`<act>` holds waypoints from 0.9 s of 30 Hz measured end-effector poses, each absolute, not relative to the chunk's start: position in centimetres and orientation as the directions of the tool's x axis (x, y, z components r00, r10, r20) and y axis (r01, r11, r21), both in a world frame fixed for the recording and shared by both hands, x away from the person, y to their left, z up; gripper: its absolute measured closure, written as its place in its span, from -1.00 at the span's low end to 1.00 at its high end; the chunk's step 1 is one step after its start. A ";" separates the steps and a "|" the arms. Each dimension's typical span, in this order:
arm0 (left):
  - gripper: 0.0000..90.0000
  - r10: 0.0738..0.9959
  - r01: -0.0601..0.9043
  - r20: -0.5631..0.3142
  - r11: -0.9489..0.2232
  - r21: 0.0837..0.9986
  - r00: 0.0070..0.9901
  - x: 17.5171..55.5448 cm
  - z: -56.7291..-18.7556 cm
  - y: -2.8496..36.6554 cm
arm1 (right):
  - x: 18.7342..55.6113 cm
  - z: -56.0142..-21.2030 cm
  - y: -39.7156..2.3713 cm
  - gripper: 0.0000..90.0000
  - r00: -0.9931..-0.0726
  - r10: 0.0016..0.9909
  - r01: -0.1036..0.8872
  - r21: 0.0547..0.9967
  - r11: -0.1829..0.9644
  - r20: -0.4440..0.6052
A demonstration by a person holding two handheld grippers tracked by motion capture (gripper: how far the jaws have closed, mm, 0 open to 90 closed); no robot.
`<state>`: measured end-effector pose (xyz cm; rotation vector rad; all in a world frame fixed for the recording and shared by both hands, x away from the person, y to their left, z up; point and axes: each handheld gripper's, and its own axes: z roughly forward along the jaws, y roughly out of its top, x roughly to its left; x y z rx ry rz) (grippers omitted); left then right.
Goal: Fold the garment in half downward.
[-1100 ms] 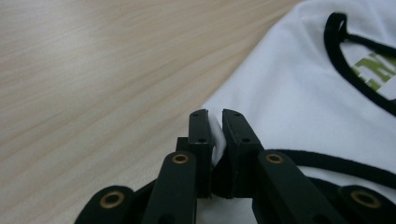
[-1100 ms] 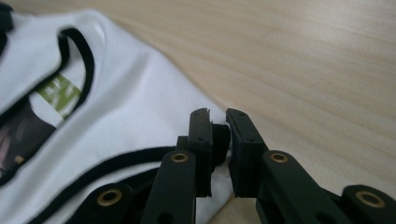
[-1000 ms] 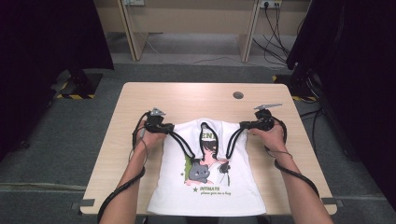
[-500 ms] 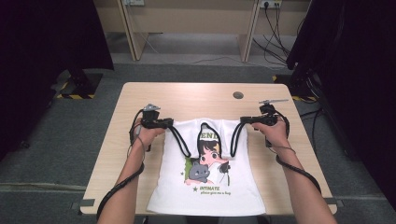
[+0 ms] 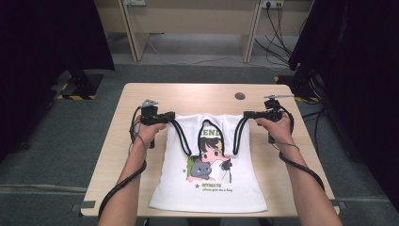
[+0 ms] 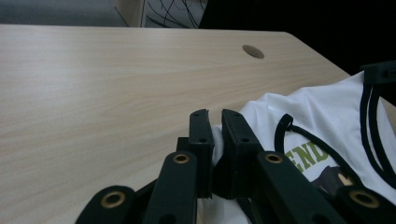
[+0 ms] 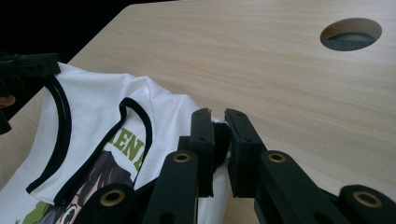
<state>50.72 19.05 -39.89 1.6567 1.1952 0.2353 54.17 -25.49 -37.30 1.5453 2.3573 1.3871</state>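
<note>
Pinching shirt [image 5: 209, 183] shoulders: left tool [image 5: 170, 114], right tool [image 5: 246, 114] both clamped; hem trails toward near tabletop [image 5: 141, 94] edge.

Left claw [image 5: 172, 114] clamped tight; right claw [image 5: 246, 114] likewise; forearms extended forward, parallel.

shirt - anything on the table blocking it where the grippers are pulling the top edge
Nothing visible. Both the left gripper and right gripper are shut on the white shirt, and the table beyond it is bare wood.
</note>
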 end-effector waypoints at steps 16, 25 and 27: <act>0.82 0.805 0.513 -0.352 0.070 0.856 0.478 51.9 -37.0 18.8 | 55.4 -34.1 -25.9 0.83 -0.510 0.745 0.699 0.712 0.067 0.431; 0.83 0.807 0.486 -0.342 0.078 0.870 0.482 52.2 -36.1 18.7 | 55.8 -33.3 -25.6 0.83 -0.513 0.747 0.686 0.725 0.061 0.423; 0.82 0.812 0.477 -0.334 0.079 0.875 0.479 52.3 -35.8 18.8 | 55.9 -33.1 -25.6 0.83 -0.513 0.747 0.684 0.727 0.059 0.422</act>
